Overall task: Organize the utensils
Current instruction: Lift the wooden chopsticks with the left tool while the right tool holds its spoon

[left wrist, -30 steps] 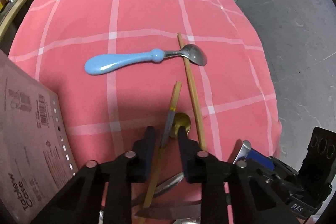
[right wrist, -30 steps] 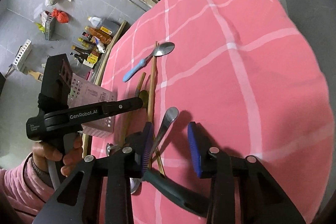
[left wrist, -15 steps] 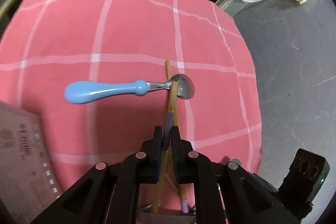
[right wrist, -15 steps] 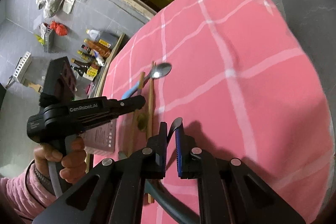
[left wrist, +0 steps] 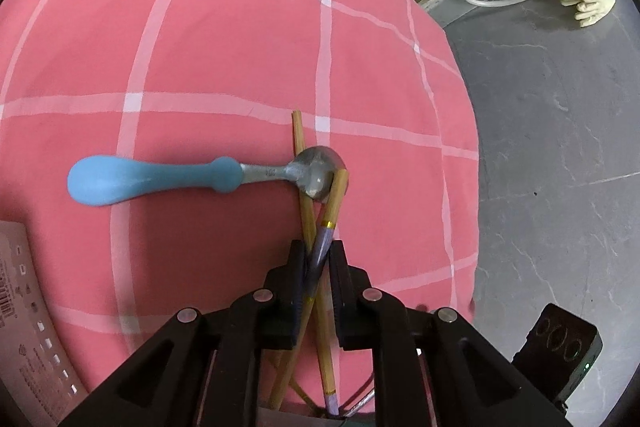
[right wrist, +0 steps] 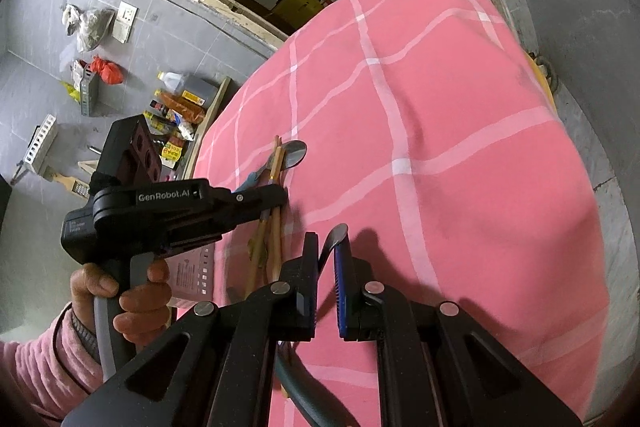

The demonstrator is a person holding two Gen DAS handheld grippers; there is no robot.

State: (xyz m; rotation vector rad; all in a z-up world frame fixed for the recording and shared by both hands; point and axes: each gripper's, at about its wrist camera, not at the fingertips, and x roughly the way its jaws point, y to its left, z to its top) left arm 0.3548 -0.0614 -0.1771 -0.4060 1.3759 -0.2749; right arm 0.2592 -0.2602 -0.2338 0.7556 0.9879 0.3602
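Observation:
My left gripper (left wrist: 316, 259) is shut on a wooden chopstick (left wrist: 334, 201) with a purple band, held just above the pink checked cloth (left wrist: 224, 39). Its tip lies over the bowl of a blue-handled spoon (left wrist: 160, 179). A second chopstick (left wrist: 300, 143) lies on the cloth under the spoon's bowl and runs back between the fingers. My right gripper (right wrist: 326, 267) is shut on a dark-handled metal utensil (right wrist: 335, 237), lifted above the cloth. The left gripper (right wrist: 276, 201) and both chopsticks (right wrist: 274, 227) also show in the right wrist view.
A pinkish cardboard box (left wrist: 24, 327) lies at the left edge of the table. The table's rounded edge (left wrist: 468, 155) drops to a grey floor on the right. Bottles and bags (right wrist: 180, 107) stand on the floor beyond the far side.
Both grippers have closed, the left on the chopstick and the right on the metal utensil, and lifted them. The left gripper has moved forward towards the blue-handled spoon.

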